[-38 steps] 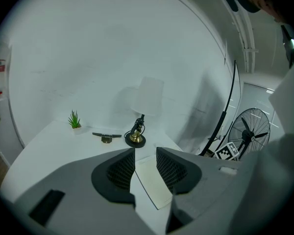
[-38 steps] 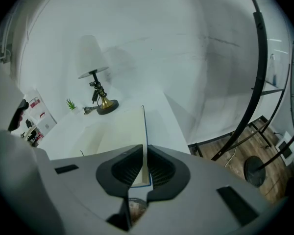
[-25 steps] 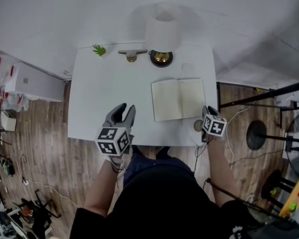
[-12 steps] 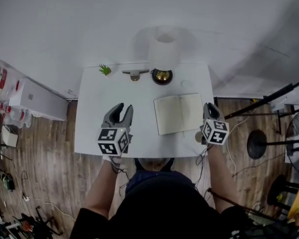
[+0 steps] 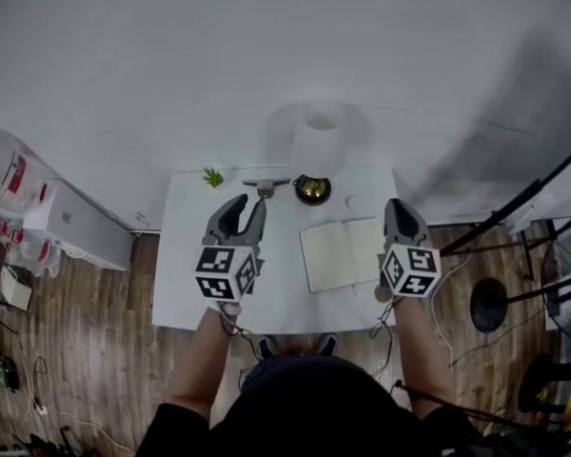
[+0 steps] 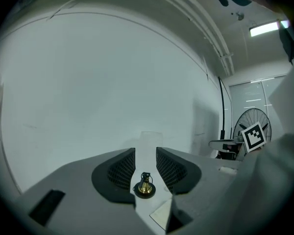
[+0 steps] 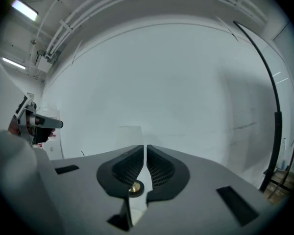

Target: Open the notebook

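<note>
Above table point(image 5: 186, 284), left gripper point(image 5: 248, 203), jaws slightly apart, and right gripper point(image 5: 400, 208), jaws closing together, rising clear empty; notebook point(image 5: 344, 252) lying open; task seeming done.

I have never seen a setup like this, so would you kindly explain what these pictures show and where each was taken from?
A person holds a two-jaw gripper in each hand; the marker cubes are part of them. The head view comes from a camera on the person's head, looking down. The other two views come from cameras riding on each gripper, looking along its jaws. On the white table are an open notebook, a brass bell, a small green plant and a tall white cylinder. Both grippers hang above the table and hold nothing. The left gripper has its jaws slightly apart. The right gripper has just been closing, its jaws now almost together.
</note>
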